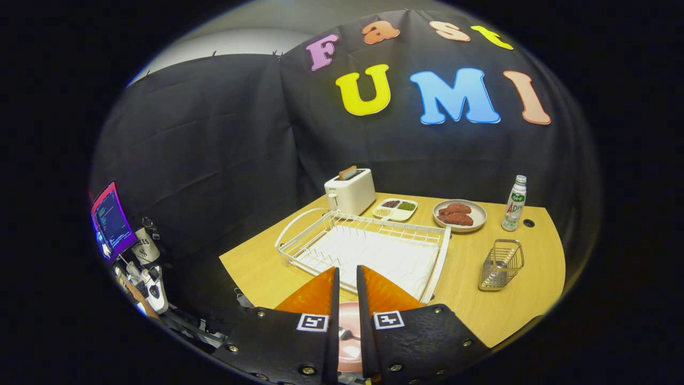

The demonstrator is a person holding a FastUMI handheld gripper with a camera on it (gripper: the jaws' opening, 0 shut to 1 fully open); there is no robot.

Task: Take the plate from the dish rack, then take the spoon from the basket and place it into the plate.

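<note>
Gripper (pixel 346 275): fingers nearly closed, narrow gap, gripping nothing. Plate (pixel 348 334): pink, seen through the gap, low between the fingers, spoon (pixel 343 333) lying in it. Dish rack (pixel 368 251): white wire, just ahead of the fingertips. Basket (pixel 501 264): metal, ahead to the right. Beyond the rack: toaster (pixel 350 191), divided dish (pixel 396 209), plate of meat (pixel 459 215), bottle (pixel 514 203).

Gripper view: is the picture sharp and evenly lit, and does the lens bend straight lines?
In the gripper view, the table is brightly lit while the surroundings fall dark; the fisheye curves the table edge and the dish rack; the far bottle stays sharp; the hand-held gripper, fingers nearly closed with a pink plate seen between them, looks slightly soft.
</note>
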